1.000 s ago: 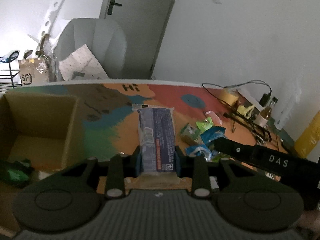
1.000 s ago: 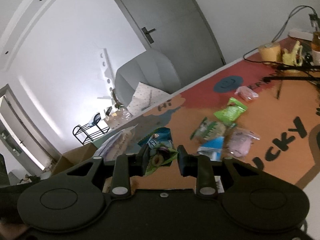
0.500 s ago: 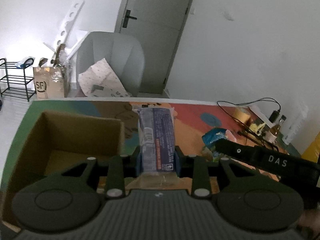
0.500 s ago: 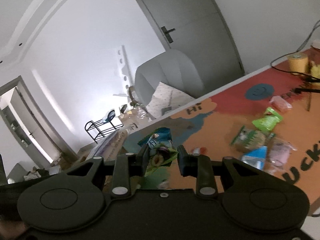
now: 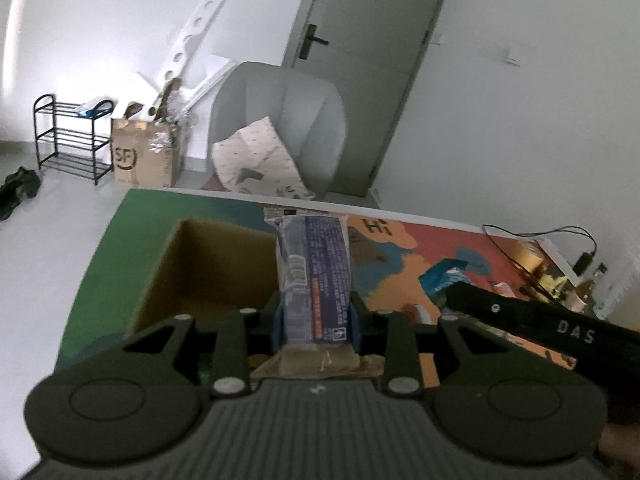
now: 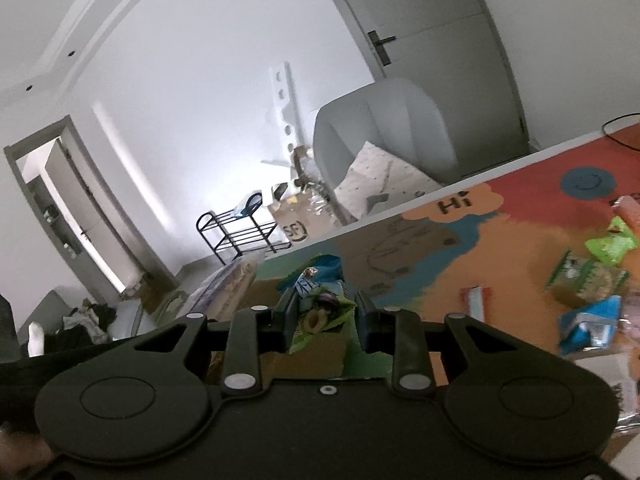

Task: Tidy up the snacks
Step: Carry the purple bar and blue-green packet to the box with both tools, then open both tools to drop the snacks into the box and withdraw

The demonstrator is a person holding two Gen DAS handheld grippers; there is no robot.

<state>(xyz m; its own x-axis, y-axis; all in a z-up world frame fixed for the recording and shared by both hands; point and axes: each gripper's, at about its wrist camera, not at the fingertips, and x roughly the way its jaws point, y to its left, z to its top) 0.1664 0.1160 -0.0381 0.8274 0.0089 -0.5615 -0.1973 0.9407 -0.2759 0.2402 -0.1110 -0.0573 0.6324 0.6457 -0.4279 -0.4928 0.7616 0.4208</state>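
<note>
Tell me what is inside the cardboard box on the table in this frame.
In the left wrist view the cardboard box stands open, showing bare brown inner walls and some floor. The blue snack packet in the left gripper and the gripper body cover its near part, so any contents there are hidden.

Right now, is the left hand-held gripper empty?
No, the left hand-held gripper is clamped on a blue snack packet above the cardboard box.

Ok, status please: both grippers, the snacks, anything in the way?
Left gripper shut on purple packet. Right gripper shut on green packet. Cardboard box open ahead, path clear.
</note>
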